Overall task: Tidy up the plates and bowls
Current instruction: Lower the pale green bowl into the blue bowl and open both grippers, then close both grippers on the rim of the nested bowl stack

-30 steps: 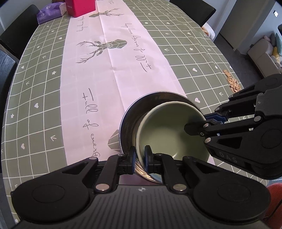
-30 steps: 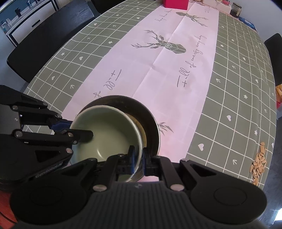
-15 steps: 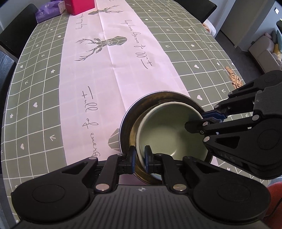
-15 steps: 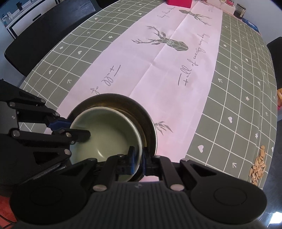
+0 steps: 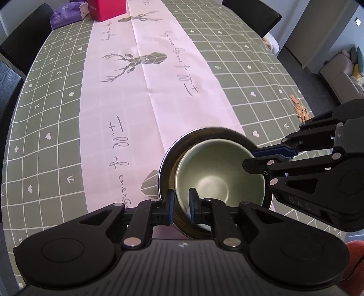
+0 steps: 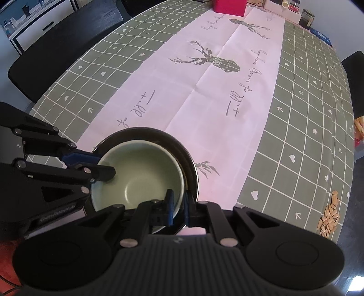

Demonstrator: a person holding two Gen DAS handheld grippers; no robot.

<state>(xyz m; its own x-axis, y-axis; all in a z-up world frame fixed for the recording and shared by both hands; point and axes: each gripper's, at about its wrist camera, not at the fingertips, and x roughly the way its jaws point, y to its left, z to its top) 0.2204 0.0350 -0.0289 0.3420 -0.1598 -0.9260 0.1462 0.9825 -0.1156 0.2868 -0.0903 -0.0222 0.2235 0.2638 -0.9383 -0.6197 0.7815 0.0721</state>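
Both cams are wrist-mounted fisheyes, each looking forward along its own tool's fingers, angled down and close over the near edge of the surface (image 5: 56,109). Left view faces up the runner (image 5: 145,75) from the left and catches the right tool (image 5: 253,158) at frame right. Right view mirrors it, left tool (image 6: 103,165) at frame left. Shared: green bowl (image 5: 218,173) in dark plate (image 6: 179,150), runner, red box (image 6: 228,5) at far end.

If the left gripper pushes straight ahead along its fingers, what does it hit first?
The left gripper already straddles the near rim of the green bowl, so that rim meets it first. Beyond lies the bowl's far wall, then the dark plate underneath.
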